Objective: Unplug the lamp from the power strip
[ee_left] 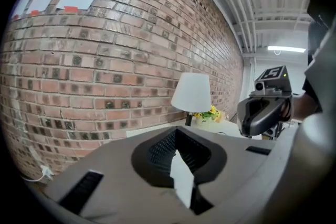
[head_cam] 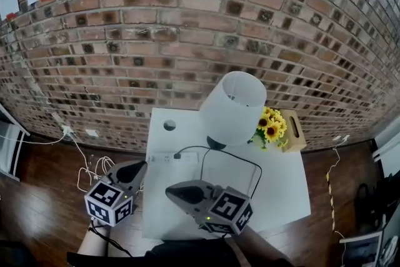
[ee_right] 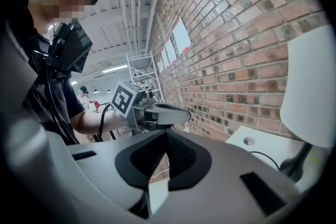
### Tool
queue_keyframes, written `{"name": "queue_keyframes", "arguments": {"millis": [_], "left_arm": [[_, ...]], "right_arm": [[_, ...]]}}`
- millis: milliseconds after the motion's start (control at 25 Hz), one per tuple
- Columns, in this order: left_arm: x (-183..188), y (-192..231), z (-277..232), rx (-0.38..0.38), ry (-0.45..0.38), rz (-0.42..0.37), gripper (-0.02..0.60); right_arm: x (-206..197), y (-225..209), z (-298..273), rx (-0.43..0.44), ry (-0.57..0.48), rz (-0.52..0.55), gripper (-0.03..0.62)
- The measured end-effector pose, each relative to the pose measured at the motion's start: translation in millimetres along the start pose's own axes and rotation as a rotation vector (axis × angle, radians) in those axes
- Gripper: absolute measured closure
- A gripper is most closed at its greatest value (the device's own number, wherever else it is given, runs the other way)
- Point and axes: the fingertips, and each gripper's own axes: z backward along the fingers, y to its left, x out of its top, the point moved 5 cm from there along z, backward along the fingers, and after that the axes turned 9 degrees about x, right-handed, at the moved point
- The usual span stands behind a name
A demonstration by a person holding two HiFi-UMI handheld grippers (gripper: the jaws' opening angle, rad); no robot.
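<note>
two hand-held grippers are low over the front of the white desk (head_cam: 284, 194). your left hand-held gripper (head_cam: 140, 165) has its jaws pressed together on nothing, tip near the power strip (head_cam: 164, 159), a white bar hard to pick out from the desk. the black plug (head_cam: 177, 155) sits in it. your right hand-held gripper (head_cam: 169, 191) is likewise closed and empty, near the black cord (head_cam: 250, 162) but apart from it. the lamp (head_cam: 233, 107) stands at the back, its shade hiding most of its base and part of the sunflowers (head_cam: 271, 127).
</note>
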Motion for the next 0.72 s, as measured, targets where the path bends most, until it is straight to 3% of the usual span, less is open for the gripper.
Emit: {"name": "queue_keyframes", "arguments": {"millis": [160, 280, 360, 600, 720], "left_arm": [[-16.1, -10.7, -39.0, -0.030, 0.074, -0.085, 0.560], [-24.7, -25.6, -65.2, -0.092, 0.129, -0.197, 0.558], [-28.3, -33.4, -80.8, -0.124, 0.148, -0.242, 0.530], [-42.6, -33.0, -120.9, -0.131, 0.203, -0.233, 0.408], [-49.4, -29.5, -134.3, -0.118, 0.235, -0.252, 0.408]], "right_arm": [[-18.8, -22.1, 15.7, -0.066, 0.030, -0.045, 0.588], [-32.2, -40.3, 22.0, -0.103, 0.061, -0.070, 0.588], [-43.5, -51.3, 23.7, -0.112, 0.103, -0.087, 0.588], [-56.1, -81.9, 22.0, -0.111, 0.133, -0.111, 0.588], [-64.0, -97.8, 20.7, -0.119, 0.149, -0.116, 0.588]]}}
